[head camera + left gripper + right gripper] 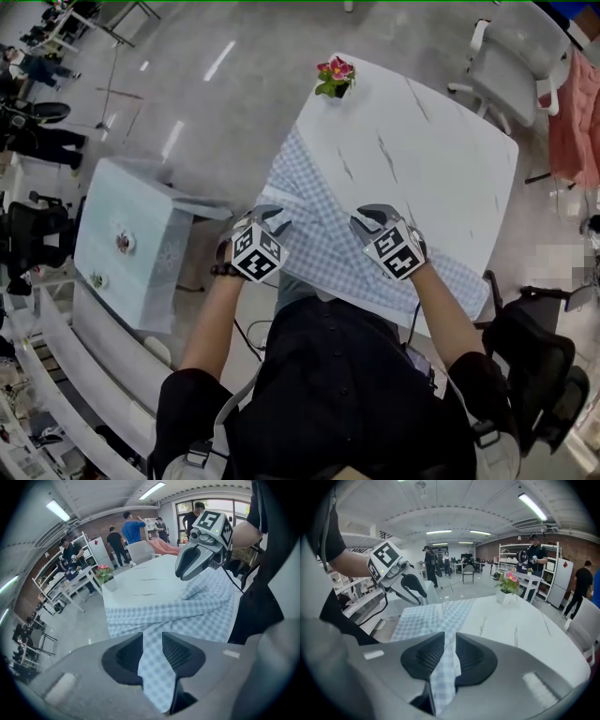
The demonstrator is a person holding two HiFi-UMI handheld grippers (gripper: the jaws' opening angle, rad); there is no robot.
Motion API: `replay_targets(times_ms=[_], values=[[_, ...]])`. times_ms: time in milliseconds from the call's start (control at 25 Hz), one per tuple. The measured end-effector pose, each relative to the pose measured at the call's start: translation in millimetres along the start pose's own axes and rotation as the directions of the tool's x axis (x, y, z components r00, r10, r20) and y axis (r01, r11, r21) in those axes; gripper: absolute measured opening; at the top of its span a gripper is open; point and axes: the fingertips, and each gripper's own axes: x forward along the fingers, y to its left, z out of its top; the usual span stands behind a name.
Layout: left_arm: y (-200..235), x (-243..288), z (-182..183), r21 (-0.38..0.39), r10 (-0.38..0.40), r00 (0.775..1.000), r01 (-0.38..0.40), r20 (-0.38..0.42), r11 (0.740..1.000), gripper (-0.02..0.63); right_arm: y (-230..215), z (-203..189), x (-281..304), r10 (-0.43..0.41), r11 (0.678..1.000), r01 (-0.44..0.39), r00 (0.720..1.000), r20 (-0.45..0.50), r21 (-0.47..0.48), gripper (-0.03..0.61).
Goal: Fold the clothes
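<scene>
A blue-and-white checked garment (pixel 328 239) lies along the near edge of a white marble table (pixel 431 159), with part of it hanging off the left corner. My left gripper (pixel 269 217) is shut on a fold of the cloth (pixel 187 611), and a strip of it runs up between the pads (pixel 152 641). About a hand's width to its right, my right gripper (pixel 373 220) is shut on another fold, which hangs between its pads (pixel 450 651). Both pinched folds are lifted slightly off the table. Each gripper shows in the other's view, the right gripper (pixel 197 559) and the left gripper (pixel 410 585).
A potted flower (pixel 336 77) stands at the table's far corner. A white chair (pixel 511 66) and a pink cloth (pixel 577 112) are beyond the table. A pale blue cabinet (pixel 127 239) stands to the left, and a black chair (pixel 534 356) to the right. Several people stand in the room behind.
</scene>
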Motion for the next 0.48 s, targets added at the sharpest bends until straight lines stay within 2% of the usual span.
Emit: replay_targets(times_ms=[240,480], values=[[78.7,19.9,-10.5,0.115,-0.091,0.995,0.084,0.051,0.99,0.137,-11.8,29.7,54.5,-0.103,0.986,0.109,0.993,-0.058,0.125,0.08],[156.6,36.9,-22.3,0.245,-0.174,0.982,0.153,0.069,0.957,0.126,-29.0,43.9,94.9,-0.204,0.939,0.235,0.969,-0.142,0.252,0.081]])
